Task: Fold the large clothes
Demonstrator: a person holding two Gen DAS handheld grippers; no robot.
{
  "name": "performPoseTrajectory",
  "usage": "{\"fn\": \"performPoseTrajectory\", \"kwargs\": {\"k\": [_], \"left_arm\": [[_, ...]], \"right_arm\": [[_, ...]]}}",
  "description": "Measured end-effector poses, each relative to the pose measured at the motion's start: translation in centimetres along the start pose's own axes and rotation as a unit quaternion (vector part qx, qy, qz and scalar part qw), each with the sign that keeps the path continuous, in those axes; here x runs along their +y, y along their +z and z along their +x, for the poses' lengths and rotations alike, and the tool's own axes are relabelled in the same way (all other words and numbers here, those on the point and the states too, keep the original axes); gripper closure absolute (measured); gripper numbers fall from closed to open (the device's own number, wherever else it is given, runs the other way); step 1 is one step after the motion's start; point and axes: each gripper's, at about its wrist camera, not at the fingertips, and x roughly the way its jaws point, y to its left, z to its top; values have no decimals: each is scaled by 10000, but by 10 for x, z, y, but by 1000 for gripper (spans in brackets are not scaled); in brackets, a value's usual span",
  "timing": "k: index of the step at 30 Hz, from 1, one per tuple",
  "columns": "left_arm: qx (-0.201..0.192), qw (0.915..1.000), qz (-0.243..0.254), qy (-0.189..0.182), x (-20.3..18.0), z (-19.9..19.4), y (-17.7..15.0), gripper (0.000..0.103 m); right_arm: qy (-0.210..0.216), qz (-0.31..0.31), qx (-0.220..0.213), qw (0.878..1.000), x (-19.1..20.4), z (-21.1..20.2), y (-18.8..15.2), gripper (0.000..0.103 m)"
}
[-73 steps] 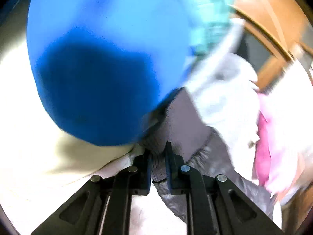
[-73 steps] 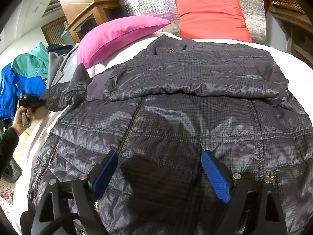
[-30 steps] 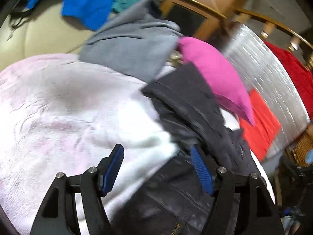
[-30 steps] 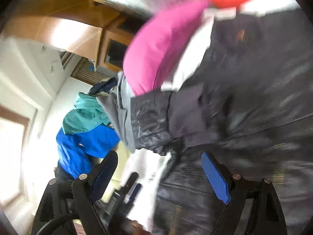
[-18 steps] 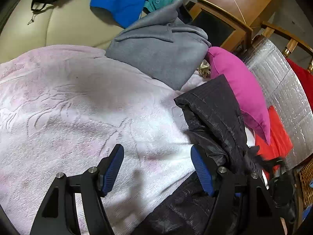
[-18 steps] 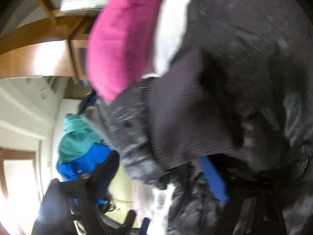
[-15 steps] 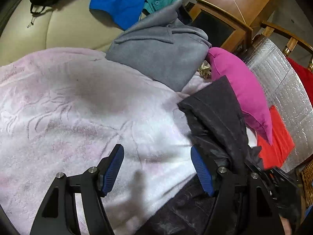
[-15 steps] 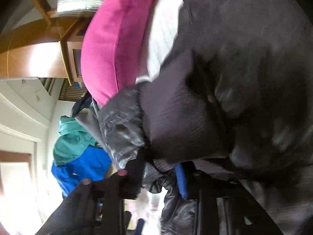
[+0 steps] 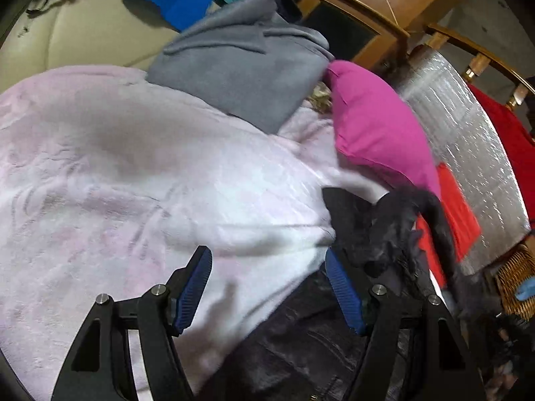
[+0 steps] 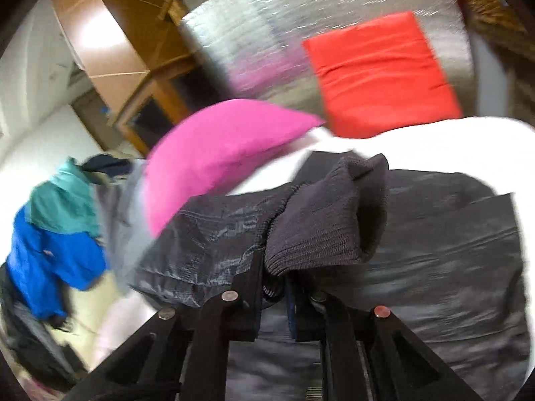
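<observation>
The right gripper (image 10: 274, 287) has its jaws clamped on the ribbed cuff (image 10: 321, 227) of the dark jacket (image 10: 434, 240), which lies on the bed's pale blanket (image 9: 133, 173) near the pink pillow (image 10: 220, 147). The left gripper (image 9: 267, 287) hangs over the blanket with jaws apart, holding nothing. Judged step: folding the sleeve across the body. Recommendation: carry the cuff low and flat over the jacket, keep the sleeve untwisted, and use the free gripper to pin the shoulder.

The left claw (image 9: 267, 287) sits at the bottom centre of its frame, jaws spread wide, gripping nothing. The right claw (image 10: 272, 295), low in its frame, is clamped tight on the jacket's knit cuff (image 10: 321, 230).
</observation>
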Motion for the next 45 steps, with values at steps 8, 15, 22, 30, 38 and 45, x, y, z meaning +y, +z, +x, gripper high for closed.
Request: {"fn": "performPoseTrajectory", "kwargs": {"k": [8, 15, 22, 30, 38, 45], "left_arm": [[461, 9963, 348, -631, -25, 12, -8, 32], [1713, 9643, -219, -2006, -83, 33, 11, 31], [2407, 9506, -650, -1849, -111, 92, 20, 23], [2747, 9314, -1265, -2025, -101, 90, -3, 23], [2714, 9373, -1338, -1728, -102, 107, -6, 25], [2293, 9614, -327, -1486, -121, 106, 12, 90]], "right_arm": [[-449, 142, 227, 9986, -56, 15, -23, 90], [-251, -47, -11, 9997, -55, 3, -10, 90], [-130, -174, -239, 9995, -50, -27, 14, 90], [-146, -206, -214, 9995, -52, -24, 17, 90], [-38, -352, -442, 9984, -38, -46, 33, 90], [-119, -368, -722, 9966, -53, -71, 27, 90]]}}
